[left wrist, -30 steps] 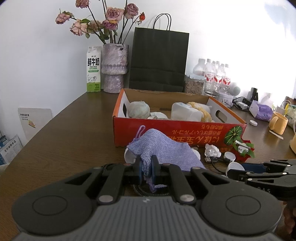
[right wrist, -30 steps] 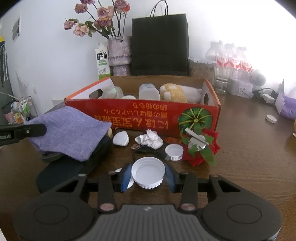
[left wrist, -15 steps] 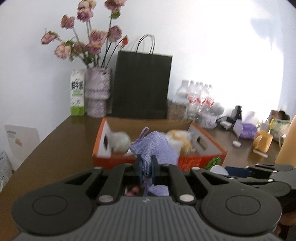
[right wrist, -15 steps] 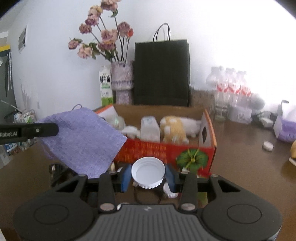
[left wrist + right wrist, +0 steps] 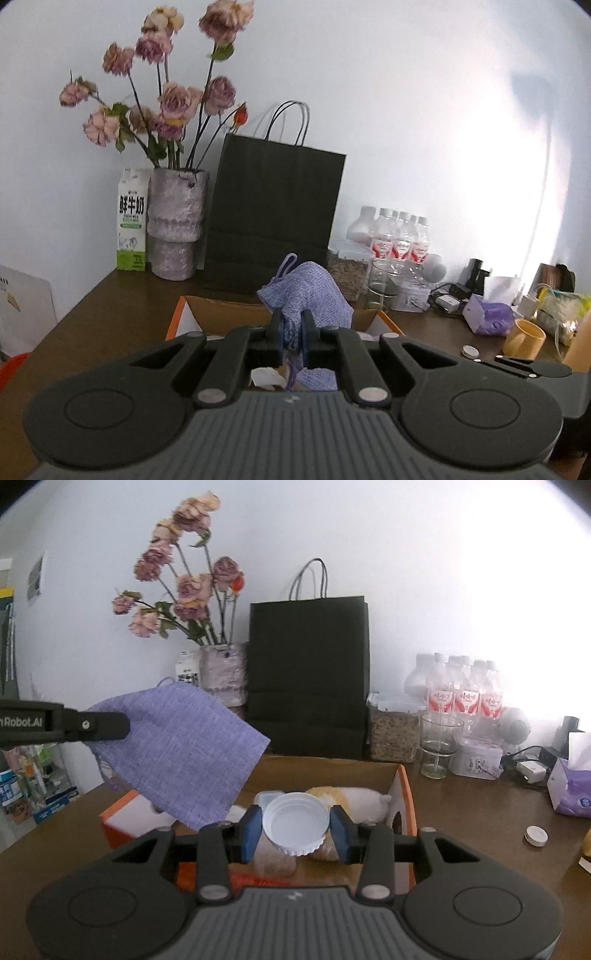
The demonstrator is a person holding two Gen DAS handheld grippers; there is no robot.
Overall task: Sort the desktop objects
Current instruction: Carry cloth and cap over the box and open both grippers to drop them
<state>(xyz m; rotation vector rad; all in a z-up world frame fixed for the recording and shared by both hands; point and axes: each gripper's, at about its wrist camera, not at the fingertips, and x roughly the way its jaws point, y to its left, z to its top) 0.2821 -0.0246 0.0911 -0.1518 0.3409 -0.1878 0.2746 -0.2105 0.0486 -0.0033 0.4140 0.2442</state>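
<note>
My left gripper point(image 5: 292, 328) is shut on a purple knitted pouch point(image 5: 308, 291) and holds it up above the orange cardboard box point(image 5: 221, 314). In the right wrist view the pouch point(image 5: 184, 746) hangs from the left gripper over the box's left side. My right gripper point(image 5: 295, 829) is shut on a white plastic lid point(image 5: 295, 821) and holds it above the box point(image 5: 404, 797), over a yellow-and-white plush toy point(image 5: 347, 797) and a white container lying inside.
A black paper bag point(image 5: 308, 672), a vase of dried roses point(image 5: 177, 221) and a milk carton point(image 5: 131, 218) stand behind the box. Water bottles point(image 5: 461, 698), a glass point(image 5: 439, 749), a tissue pack point(image 5: 570, 790), a yellow mug point(image 5: 524, 338) and a small white cap point(image 5: 537, 836) are at the right.
Both grippers have risen from the table in front of the box and moved forward over it, carrying the pouch and the lid.
</note>
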